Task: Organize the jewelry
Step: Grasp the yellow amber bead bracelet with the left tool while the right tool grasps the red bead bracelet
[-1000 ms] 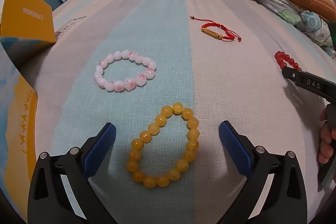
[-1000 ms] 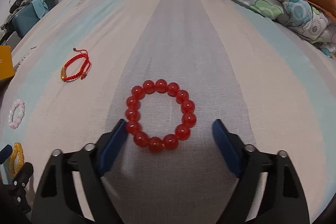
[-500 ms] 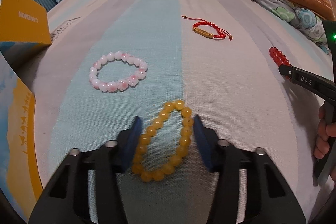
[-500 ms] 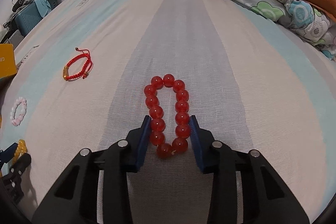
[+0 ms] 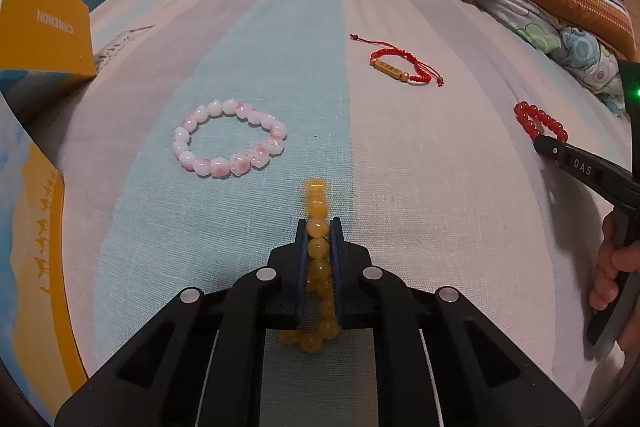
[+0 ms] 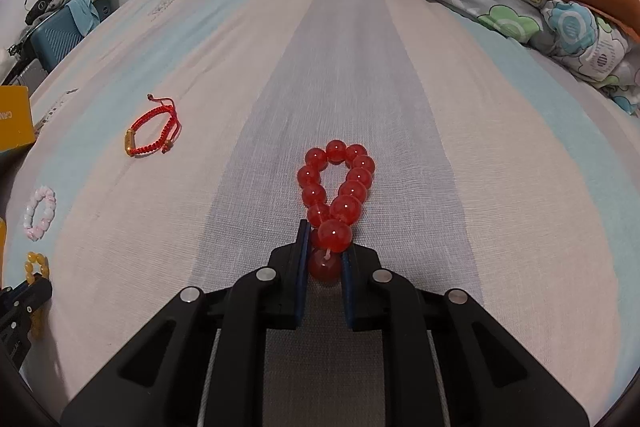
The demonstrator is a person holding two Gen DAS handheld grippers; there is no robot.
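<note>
Fingers (image 5: 301, 239) clamp yellow bracelet (image 5: 317, 227); red bracelet (image 6: 340, 183) pinched.

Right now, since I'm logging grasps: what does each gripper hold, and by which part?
The left gripper pinches the yellow bead bracelet, squeezed flat. The right gripper, jaws closing, grips the red bead bracelet at its near-end beads.

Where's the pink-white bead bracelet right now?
Left wrist view: pink-white bead bracelet lies on the bedsheet's blue stripe, up-left of the yellow bracelet, near the yellow box.
</note>
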